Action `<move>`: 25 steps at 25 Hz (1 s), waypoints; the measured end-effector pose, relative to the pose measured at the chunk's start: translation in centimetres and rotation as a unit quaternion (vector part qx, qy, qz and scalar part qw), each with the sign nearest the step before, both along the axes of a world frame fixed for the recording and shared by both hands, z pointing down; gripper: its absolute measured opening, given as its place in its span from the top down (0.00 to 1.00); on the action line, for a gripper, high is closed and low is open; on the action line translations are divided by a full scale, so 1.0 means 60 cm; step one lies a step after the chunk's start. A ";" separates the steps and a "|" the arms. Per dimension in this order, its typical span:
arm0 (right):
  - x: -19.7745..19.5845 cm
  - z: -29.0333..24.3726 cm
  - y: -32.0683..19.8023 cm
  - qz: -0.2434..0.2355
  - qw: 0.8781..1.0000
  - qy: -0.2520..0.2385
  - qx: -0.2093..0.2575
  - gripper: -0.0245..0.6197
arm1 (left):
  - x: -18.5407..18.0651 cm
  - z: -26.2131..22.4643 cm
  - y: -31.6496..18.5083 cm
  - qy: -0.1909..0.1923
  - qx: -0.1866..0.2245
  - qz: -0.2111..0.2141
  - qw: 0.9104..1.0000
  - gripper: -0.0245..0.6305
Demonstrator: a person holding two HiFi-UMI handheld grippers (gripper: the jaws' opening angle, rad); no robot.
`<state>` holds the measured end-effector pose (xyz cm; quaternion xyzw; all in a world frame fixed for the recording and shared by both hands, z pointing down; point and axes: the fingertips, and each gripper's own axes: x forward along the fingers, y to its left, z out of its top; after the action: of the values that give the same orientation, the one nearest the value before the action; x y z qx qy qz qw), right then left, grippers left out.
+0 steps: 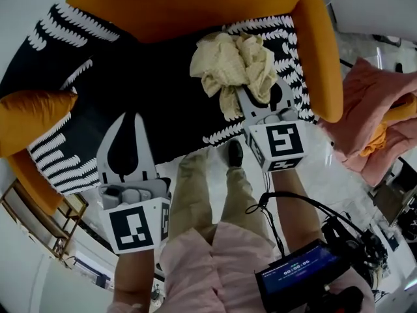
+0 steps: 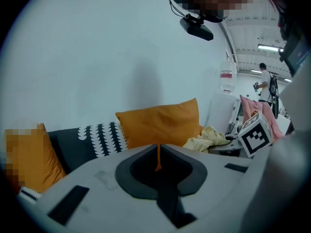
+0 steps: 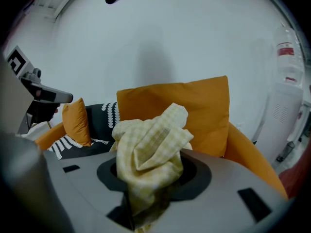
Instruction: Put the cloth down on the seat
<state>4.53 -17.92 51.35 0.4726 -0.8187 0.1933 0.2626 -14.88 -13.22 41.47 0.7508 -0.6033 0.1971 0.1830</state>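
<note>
A crumpled pale-yellow checked cloth [image 1: 231,64] hangs bunched over the right part of the black, white-patterned seat [image 1: 156,90] of an orange sofa. My right gripper [image 1: 251,100] is shut on the cloth's lower end. In the right gripper view the cloth [image 3: 150,149] bulges up out of the jaws and hides the fingertips of the right gripper [image 3: 154,174]. My left gripper [image 1: 130,119] is shut and holds nothing; it hovers over the seat's front edge on the left. In the left gripper view the left gripper [image 2: 158,152] points at the backrest, with the cloth [image 2: 209,137] off to the right.
An orange back cushion [image 1: 182,5] lines the rear and a smaller orange cushion [image 1: 32,119] lies at the left. The orange armrest [image 1: 322,51] bounds the seat on the right. Pink fabric [image 1: 371,109] is piled beyond it. The person's legs [image 1: 195,188] stand before the sofa.
</note>
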 end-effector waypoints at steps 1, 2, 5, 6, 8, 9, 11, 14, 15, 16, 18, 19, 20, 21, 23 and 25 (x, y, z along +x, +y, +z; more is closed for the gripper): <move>-0.002 0.012 -0.003 -0.001 1.000 0.002 -0.005 0.68 | -0.004 0.005 -0.002 -0.001 -0.002 -0.002 1.000 0.92; -0.003 0.022 -0.004 -0.002 1.000 0.004 -0.009 0.68 | -0.007 0.009 -0.002 -0.001 -0.005 -0.004 1.000 0.92; -0.015 0.044 -0.007 -0.008 1.000 0.011 -0.021 0.67 | -0.021 0.017 0.000 -0.001 -0.008 -0.009 1.000 0.92; -0.022 0.051 -0.008 -0.012 0.999 0.012 -0.028 0.66 | -0.028 0.019 0.001 0.000 -0.009 -0.010 1.000 0.92; -0.040 0.066 -0.011 -0.021 0.999 0.016 -0.043 0.63 | -0.043 0.024 0.003 0.002 -0.012 -0.014 1.000 0.92; -0.049 0.073 -0.012 -0.026 0.998 0.019 -0.051 0.62 | -0.050 0.027 0.004 0.003 -0.014 -0.016 1.000 0.92; -0.063 0.090 -0.010 -0.042 0.996 0.028 -0.072 0.58 | -0.058 0.036 0.009 0.005 -0.023 -0.022 0.999 0.92; -0.079 0.122 0.011 -0.075 0.990 0.040 -0.115 0.41 | -0.063 0.048 0.016 0.003 -0.031 -0.021 0.999 0.92; -0.081 0.133 0.020 -0.083 0.987 0.043 -0.129 0.35 | -0.064 0.050 0.017 0.003 -0.032 -0.020 0.999 0.92; -0.082 0.139 0.028 -0.089 0.985 0.045 -0.138 0.31 | -0.065 0.052 0.018 0.003 -0.032 -0.020 0.999 0.92; -0.084 0.142 0.035 -0.094 0.984 0.045 -0.146 0.28 | -0.068 0.052 0.018 0.004 -0.031 -0.022 0.999 0.92; -0.085 0.139 0.036 -0.095 0.984 0.045 -0.146 0.28 | -0.070 0.050 0.017 0.004 -0.030 -0.023 0.999 0.92; -0.086 0.136 0.035 -0.096 0.984 0.046 -0.144 0.28 | -0.071 0.048 0.016 0.003 -0.029 -0.024 0.999 0.92; -0.086 0.131 0.034 -0.096 0.984 0.047 -0.140 0.28 | -0.072 0.045 0.017 0.003 -0.027 -0.025 0.999 0.92; -0.085 0.118 0.031 -0.097 0.986 0.049 -0.130 0.28 | -0.069 0.039 0.018 0.004 -0.023 -0.026 0.999 0.92; -0.083 0.102 0.032 -0.096 0.987 0.046 -0.122 0.28 | -0.063 0.029 0.022 0.005 -0.018 -0.026 0.999 0.92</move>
<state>-0.44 -16.03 57.44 0.3647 -0.8176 0.2435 0.3732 -18.67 -11.90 43.21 0.7324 -0.6180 0.1994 0.2049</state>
